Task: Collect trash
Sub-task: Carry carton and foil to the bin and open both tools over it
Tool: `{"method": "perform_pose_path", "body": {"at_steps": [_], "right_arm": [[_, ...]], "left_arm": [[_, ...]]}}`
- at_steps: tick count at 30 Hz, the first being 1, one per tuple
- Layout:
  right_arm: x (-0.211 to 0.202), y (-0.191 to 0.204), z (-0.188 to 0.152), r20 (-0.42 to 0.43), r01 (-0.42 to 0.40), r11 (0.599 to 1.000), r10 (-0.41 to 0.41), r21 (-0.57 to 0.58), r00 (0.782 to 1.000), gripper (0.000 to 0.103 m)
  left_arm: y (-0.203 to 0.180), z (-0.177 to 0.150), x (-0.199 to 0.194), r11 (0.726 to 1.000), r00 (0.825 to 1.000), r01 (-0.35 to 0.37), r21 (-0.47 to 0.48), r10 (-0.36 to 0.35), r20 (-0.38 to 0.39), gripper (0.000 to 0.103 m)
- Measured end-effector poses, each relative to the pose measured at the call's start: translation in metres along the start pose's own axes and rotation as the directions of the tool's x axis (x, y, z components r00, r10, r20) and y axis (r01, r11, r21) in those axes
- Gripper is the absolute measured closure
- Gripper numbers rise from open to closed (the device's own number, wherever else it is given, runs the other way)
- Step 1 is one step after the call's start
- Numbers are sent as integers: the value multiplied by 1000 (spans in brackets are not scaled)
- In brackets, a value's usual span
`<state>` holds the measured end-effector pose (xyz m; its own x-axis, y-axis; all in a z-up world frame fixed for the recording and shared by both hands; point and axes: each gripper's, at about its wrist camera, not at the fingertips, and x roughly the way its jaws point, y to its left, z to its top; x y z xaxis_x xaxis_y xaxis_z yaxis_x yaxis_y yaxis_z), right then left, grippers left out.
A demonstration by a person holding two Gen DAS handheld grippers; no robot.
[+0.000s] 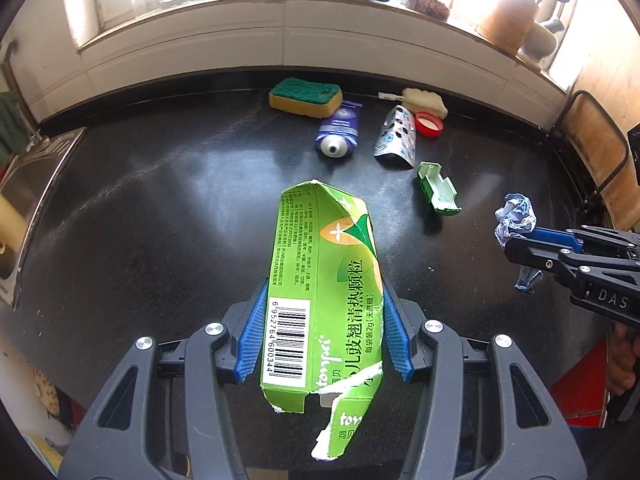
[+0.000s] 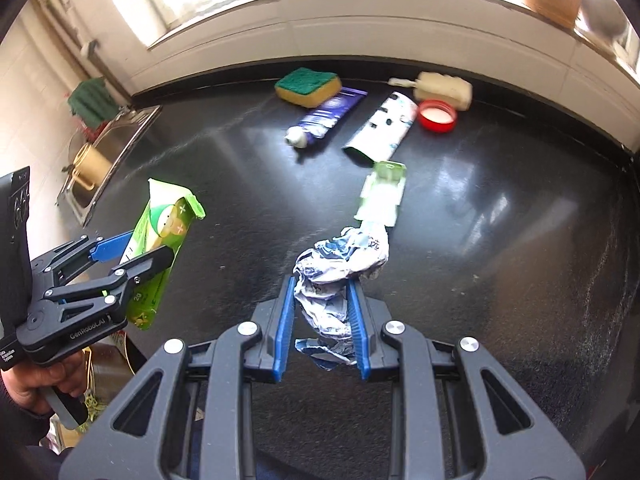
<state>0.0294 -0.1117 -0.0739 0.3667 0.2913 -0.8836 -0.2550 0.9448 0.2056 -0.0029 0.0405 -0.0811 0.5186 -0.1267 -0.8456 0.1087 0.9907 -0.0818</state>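
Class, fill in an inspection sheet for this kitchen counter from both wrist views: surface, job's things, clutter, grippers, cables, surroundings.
Surface: black countertop, glossy.
Job's things: torn green carton and crumpled wrapper, both held; squeezed tube, foil pouch, green plastic piece, red cap lying loose.
Clutter: sponge, brush.
Grippers: left gripper shut on carton; right gripper shut on wrapper.
Cables: nothing seen.
Surroundings: sink, windowsill.
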Motion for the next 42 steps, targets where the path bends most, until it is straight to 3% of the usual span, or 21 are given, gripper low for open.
{"method": "perform_pose_path", "body": {"at_steps": [6, 12, 14, 17, 20, 24, 27, 32, 37, 42], "right_arm": [[9, 60, 13, -16, -79, 989, 77, -126, 997, 77], [36, 168, 11, -106, -221, 918, 197, -329, 975, 77], [48, 205, 3, -155, -273, 880, 229, -388, 961, 77], [67, 267, -16, -249, -364, 805, 275, -468, 929, 77], [85, 325, -44, -344, -444, 725, 296, -527, 891, 77], [105, 392, -82, -447, -521, 640, 293, -565, 845, 77], [124, 432, -105, -499, -552, 608, 277, -571, 821, 77], [167, 482, -128, -545, -561, 580, 225, -591, 807, 76], [201, 509, -138, -563, -548, 555, 163, -626, 810, 76], [216, 523, -137, -563, -531, 558, 133, -637, 815, 76]], "left_arm": [[41, -26, -32, 992, 996, -70, -104, 75, 41, 52], [97, -82, -64, 949, 977, -200, -243, 212, 25, 52], [118, -105, -73, 925, 969, -237, -297, 249, 3, 52], [154, -148, -88, 868, 953, -291, -404, 299, -44, 52], [189, -199, -102, 793, 927, -366, -488, 356, -116, 52], [226, -257, -110, 712, 915, -395, -581, 366, -173, 52], [254, -296, -105, 655, 907, -410, -634, 363, -211, 52], [306, -352, -81, 553, 916, -385, -738, 327, -233, 52], [339, -372, -67, 507, 922, -366, -781, 312, -229, 52], [349, -376, -61, 512, 924, -360, -779, 308, -225, 52]]}}
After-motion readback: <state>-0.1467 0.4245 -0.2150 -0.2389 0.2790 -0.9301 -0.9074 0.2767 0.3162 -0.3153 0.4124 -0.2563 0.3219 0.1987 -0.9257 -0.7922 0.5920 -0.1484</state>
